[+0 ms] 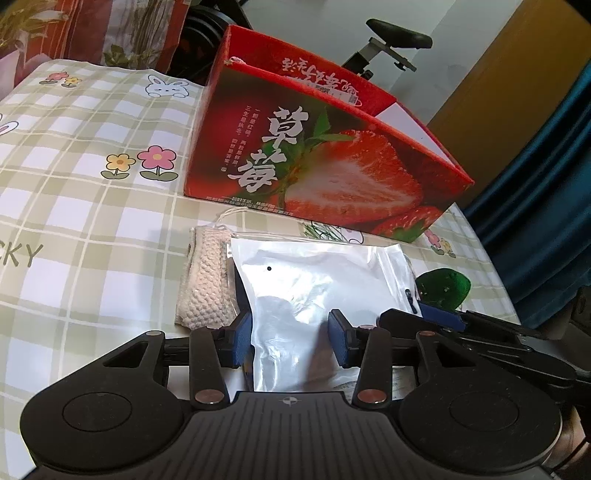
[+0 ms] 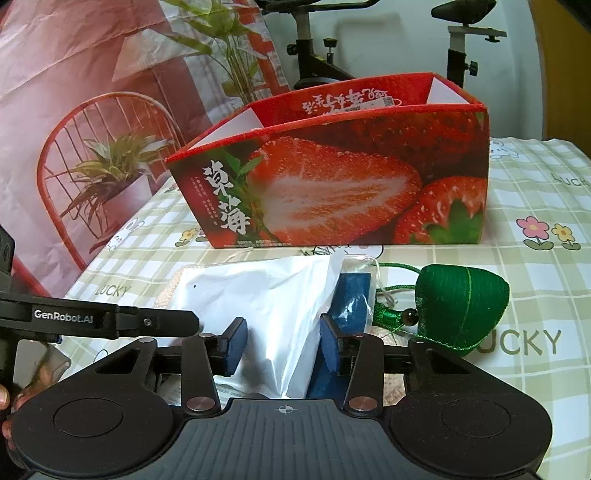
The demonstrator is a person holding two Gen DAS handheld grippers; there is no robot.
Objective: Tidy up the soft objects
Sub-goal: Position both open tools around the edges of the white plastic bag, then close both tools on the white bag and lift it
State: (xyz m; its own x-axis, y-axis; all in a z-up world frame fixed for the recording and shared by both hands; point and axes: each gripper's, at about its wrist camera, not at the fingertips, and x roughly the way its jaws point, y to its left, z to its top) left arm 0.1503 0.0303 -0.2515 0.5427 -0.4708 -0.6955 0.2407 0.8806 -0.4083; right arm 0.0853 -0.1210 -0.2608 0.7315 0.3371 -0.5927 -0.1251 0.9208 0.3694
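Checked green-and-white cloth with flowers, rabbits and the word LUCKY covers my desk (image 1: pixel 92 206), and an exercise bike (image 2: pixel 458 33) stands behind it. On the cloth sits an open red strawberry box (image 2: pixel 332 192), the largest thing before me, its top flaps up. Just in front of the box lies a white plastic pouch (image 1: pixel 314 280), partly over a cream knitted pouch (image 1: pixel 207 288) on one side, with a green cloth dumpling (image 2: pixel 461 306) and its green cord just beside it on the other. My left jaws (image 1: pixel 291 339) stand partly open around the near end of the white plastic pouch; whether the blue pads actually press on it I cannot tell. My right jaws (image 2: pixel 282 343) are likewise partly open about the same pouch from the other side, and there too I cannot tell contact.
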